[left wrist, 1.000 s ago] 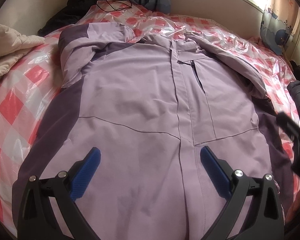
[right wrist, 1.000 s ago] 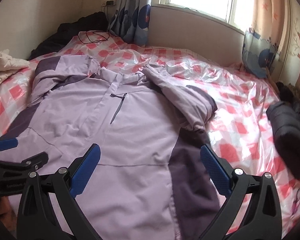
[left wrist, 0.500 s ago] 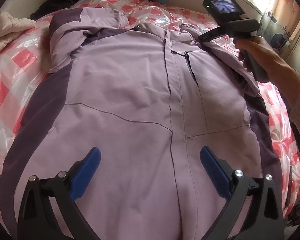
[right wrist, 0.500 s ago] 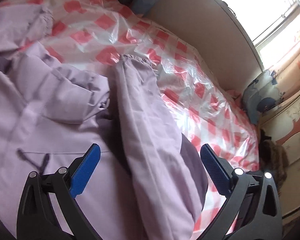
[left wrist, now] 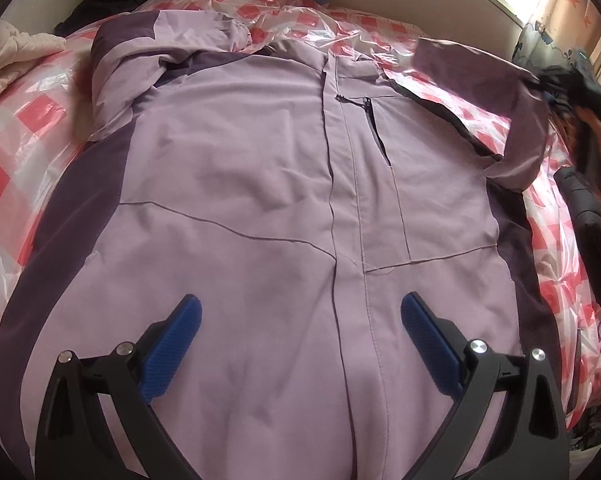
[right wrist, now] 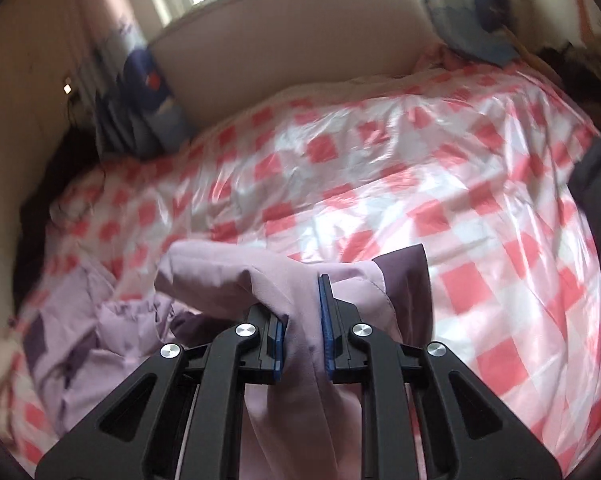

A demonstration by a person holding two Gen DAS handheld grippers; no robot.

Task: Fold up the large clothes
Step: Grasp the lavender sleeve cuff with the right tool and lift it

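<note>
Left wrist view: lilac jacket [left wrist: 260,184] lay front-up, spread flat on bed [left wrist: 32,116] with pink-checked plastic cover. Left claw [left wrist: 300,320] hung above jacket's lower front, jaws wide apart, nothing between them. Sleeve [left wrist: 516,92] on picture's right was lifted off bed, its end at blurred right claw [left wrist: 556,84]. Dark garment [left wrist: 592,228] lay near bed edge.

Right wrist view: right claw [right wrist: 302,320] was clamped on bunched sleeve [right wrist: 260,276] fabric, blue pads pressing it, above checked cover [right wrist: 420,184].
</note>
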